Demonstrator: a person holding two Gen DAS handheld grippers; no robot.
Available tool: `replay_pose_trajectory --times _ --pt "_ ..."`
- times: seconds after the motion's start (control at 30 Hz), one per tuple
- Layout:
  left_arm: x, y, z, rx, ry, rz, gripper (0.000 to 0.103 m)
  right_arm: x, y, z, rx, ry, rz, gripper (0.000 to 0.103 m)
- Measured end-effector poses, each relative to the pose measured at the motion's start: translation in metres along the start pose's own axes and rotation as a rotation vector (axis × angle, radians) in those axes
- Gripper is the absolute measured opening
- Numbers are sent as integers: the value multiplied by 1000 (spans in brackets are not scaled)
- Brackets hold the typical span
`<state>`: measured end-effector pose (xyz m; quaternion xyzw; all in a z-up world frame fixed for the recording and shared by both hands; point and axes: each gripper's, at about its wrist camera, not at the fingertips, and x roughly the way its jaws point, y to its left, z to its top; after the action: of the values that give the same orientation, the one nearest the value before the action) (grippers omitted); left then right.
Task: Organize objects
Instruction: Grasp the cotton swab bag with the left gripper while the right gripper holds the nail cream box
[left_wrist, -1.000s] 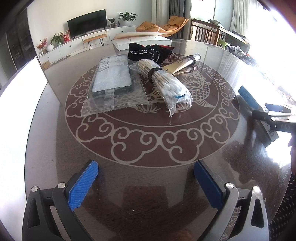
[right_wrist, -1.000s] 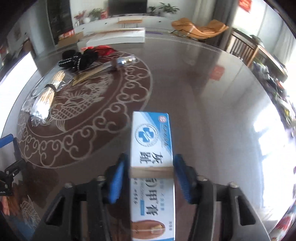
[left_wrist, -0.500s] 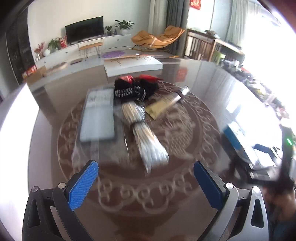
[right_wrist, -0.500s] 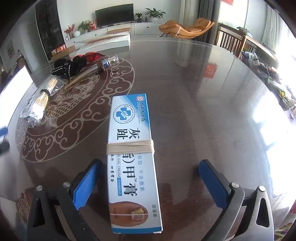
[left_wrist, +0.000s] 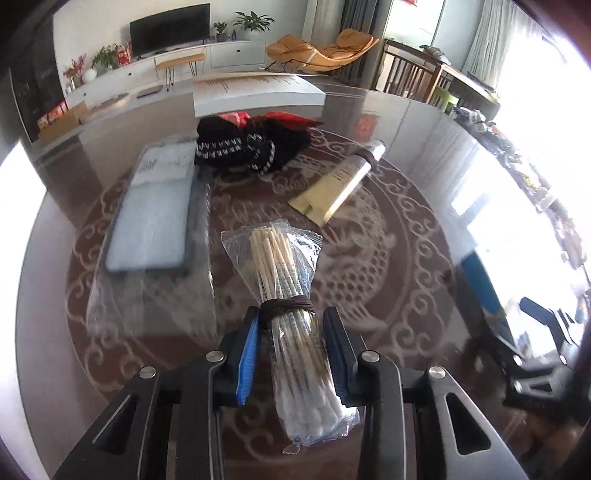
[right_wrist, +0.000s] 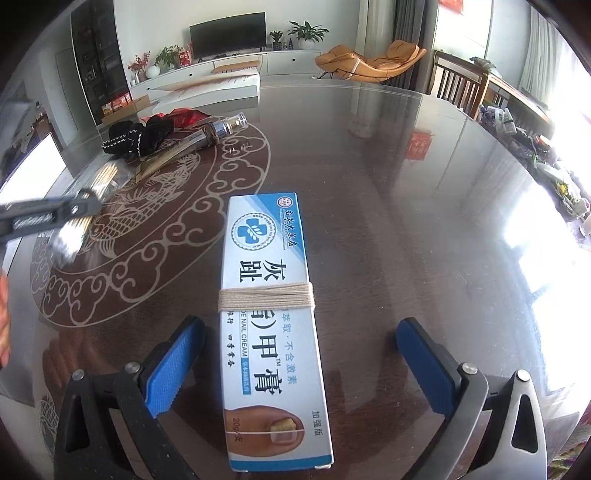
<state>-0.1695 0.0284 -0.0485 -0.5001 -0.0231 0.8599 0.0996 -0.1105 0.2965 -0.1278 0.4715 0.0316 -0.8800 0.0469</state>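
Note:
My left gripper (left_wrist: 291, 325) is shut on a clear bag of cotton swabs (left_wrist: 288, 295) tied with a dark band, and holds it over the patterned round table (left_wrist: 369, 258). A packaged phone case (left_wrist: 155, 221), black knit gloves (left_wrist: 251, 147) and a gold tube (left_wrist: 340, 181) lie beyond it. My right gripper (right_wrist: 301, 341) is open. A blue-and-white nail cream box (right_wrist: 269, 325) wrapped with string lies on the table between its fingers, touching neither. The left gripper's body (right_wrist: 48, 212) shows at the left of the right wrist view.
A white flat box (left_wrist: 258, 94) lies at the table's far edge. The gloves (right_wrist: 140, 136) and tube (right_wrist: 195, 142) also show in the right wrist view. The right gripper's body (left_wrist: 535, 325) stands at the table's right. Chairs and a cluttered desk stand beyond.
My left gripper moved forward and shut on the cotton swab bag. My right gripper opened, let go of the nail cream box and drew back a little.

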Motion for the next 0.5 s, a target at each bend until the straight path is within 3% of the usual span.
replay_pose_trajectory --times 0.13,0.17,0.2,0.23,0.27,0.37,0.43,0.5 --pt "-22 -10 -51 15 -5 -54 36 0 0 0 2 1 -3 103" --pt "-25 -12 -58 35 -29 -33 48 1 0 0 6 1 -5 103" --pt "-24 -13 -60 53 -37 -2 71 1 1 0 5 1 -4 103" --pt "-22 -13 -61 64 -32 40 81 0 2 -1 3 1 -3 103" --pt "-19 -14 -62 64 -26 79 87 0 2 -1 0 0 -2 103" --pt "-17 -13 -62 75 -40 123 89 0 3 -2 -1 -1 1 103" --pt "-16 -11 -64 71 -48 124 100 -1 3 -2 -1 -2 0 103" --pt "-14 -4 -65 63 -45 126 103 -1 3 -3 0 -3 0 103"
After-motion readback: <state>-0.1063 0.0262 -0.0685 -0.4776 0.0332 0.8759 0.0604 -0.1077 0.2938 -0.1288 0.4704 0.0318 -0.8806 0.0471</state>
